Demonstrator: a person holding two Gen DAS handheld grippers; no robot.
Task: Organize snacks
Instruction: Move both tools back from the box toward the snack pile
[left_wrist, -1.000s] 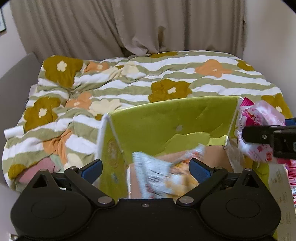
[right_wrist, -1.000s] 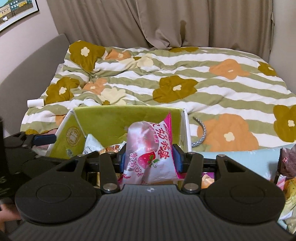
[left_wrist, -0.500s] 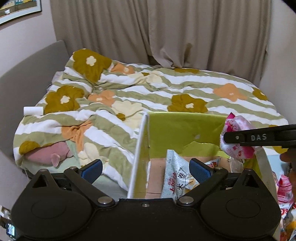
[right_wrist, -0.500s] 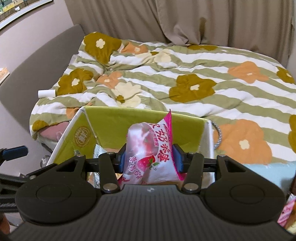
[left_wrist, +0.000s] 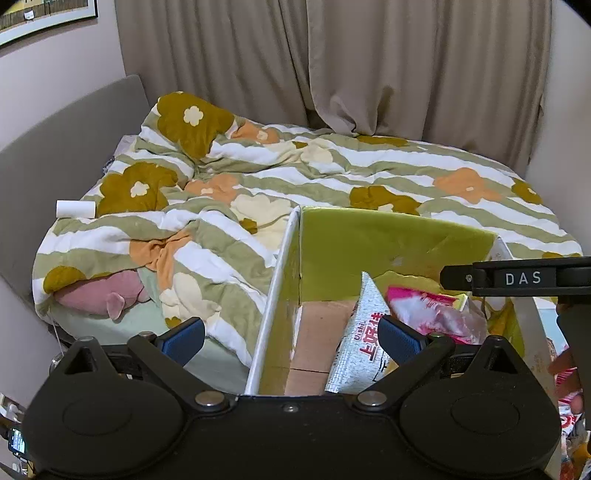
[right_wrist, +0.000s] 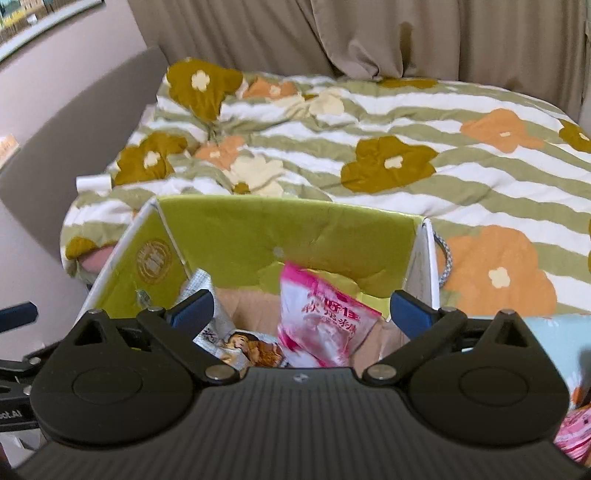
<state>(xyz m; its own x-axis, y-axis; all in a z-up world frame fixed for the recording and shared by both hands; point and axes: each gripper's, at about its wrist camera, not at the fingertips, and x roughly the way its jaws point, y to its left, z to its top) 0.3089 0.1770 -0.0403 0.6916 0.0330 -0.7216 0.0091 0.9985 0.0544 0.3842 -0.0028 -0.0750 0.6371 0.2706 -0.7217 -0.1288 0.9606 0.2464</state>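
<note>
R claw just let go, now wide open, holds nothing | pink bag dropped in box, next to silver bag | L claw wide open, empty, at box's L wall | 2 snacks in, more to get

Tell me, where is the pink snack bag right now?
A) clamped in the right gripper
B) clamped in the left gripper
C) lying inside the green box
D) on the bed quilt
C: the pink snack bag lies loose inside the green box, and the right gripper above it has its jaws spread wide, touching nothing.
</note>
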